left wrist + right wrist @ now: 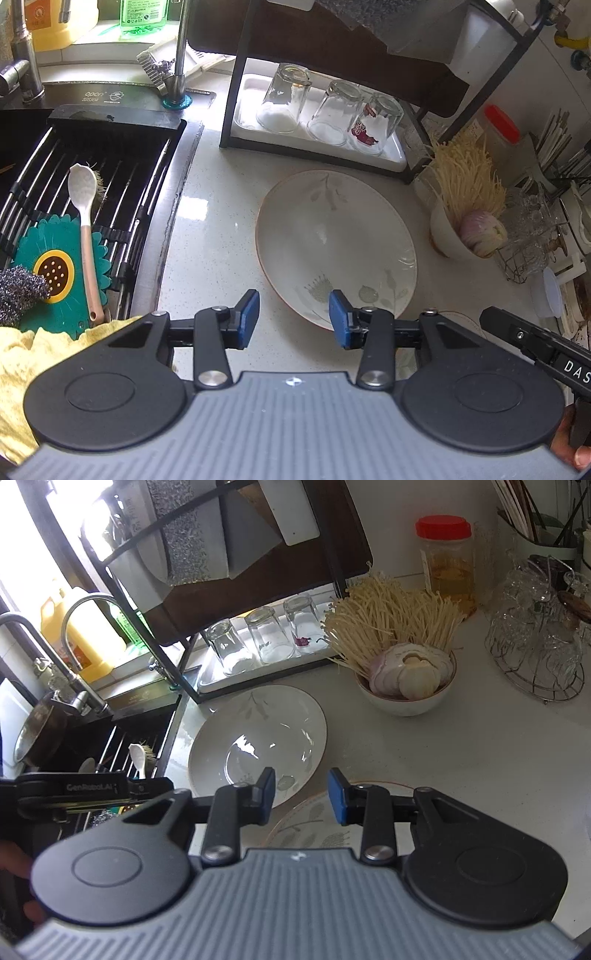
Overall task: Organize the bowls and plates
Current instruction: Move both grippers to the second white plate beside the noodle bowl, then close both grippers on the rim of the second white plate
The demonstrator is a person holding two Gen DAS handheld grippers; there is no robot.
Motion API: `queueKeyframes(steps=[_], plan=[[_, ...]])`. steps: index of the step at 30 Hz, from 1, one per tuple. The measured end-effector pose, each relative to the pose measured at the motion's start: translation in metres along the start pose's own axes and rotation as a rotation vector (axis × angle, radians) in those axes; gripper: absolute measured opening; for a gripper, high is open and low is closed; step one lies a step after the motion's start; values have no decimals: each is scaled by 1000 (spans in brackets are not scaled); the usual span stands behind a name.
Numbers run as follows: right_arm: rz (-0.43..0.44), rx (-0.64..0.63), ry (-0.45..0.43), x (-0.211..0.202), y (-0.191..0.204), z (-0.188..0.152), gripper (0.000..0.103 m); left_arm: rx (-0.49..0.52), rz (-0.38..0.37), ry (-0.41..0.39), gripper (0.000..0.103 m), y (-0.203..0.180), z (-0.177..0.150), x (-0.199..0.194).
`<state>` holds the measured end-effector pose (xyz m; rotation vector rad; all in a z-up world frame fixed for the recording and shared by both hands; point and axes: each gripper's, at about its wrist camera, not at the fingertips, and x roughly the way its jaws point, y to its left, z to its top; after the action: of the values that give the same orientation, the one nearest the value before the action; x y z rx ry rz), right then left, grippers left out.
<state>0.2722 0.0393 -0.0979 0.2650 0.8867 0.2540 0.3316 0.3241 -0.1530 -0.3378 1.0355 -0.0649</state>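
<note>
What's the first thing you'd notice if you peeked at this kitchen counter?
Probably the big white plate with grey leaf patterns, lying in the middle of the counter beside the sink. Next to it a white bowl bursts with enoki mushrooms and sliced onion. Behind the plate, three upside-down glasses stand on a white tray under the rack.

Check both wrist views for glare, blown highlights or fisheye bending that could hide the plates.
Left wrist: sharp, evenly lit, faint sheen on the deep plate, rack posts bowed. Right wrist: window blown out at upper left, bright glints in that plate's well, second plate mostly hidden behind the right gripper.
</note>
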Motion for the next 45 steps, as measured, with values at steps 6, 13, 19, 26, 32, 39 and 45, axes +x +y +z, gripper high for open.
queueKeyframes(steps=[6, 13, 19, 26, 32, 39, 45], plan=[[6, 54, 24, 34, 5, 10, 80, 54, -36, 46, 49, 21, 28, 26], [1, 88, 68, 76, 0, 25, 77, 88, -88, 108, 50, 36, 59, 62], [-38, 145, 82, 101, -5, 28, 77, 107, -124, 149, 50, 44, 73, 87], [-70, 185, 77, 119, -8, 25, 70, 136, -178, 191, 49, 44, 77, 104], [-121, 159, 82, 130, -5, 25, 42, 137, -197, 190, 38, 47, 81, 111], [-141, 163, 104, 136, -4, 25, 33, 115, -249, 171, 17, 53, 86, 115], [-169, 122, 125, 145, -3, 24, 22, 124, -229, 177, 14, 50, 86, 123]])
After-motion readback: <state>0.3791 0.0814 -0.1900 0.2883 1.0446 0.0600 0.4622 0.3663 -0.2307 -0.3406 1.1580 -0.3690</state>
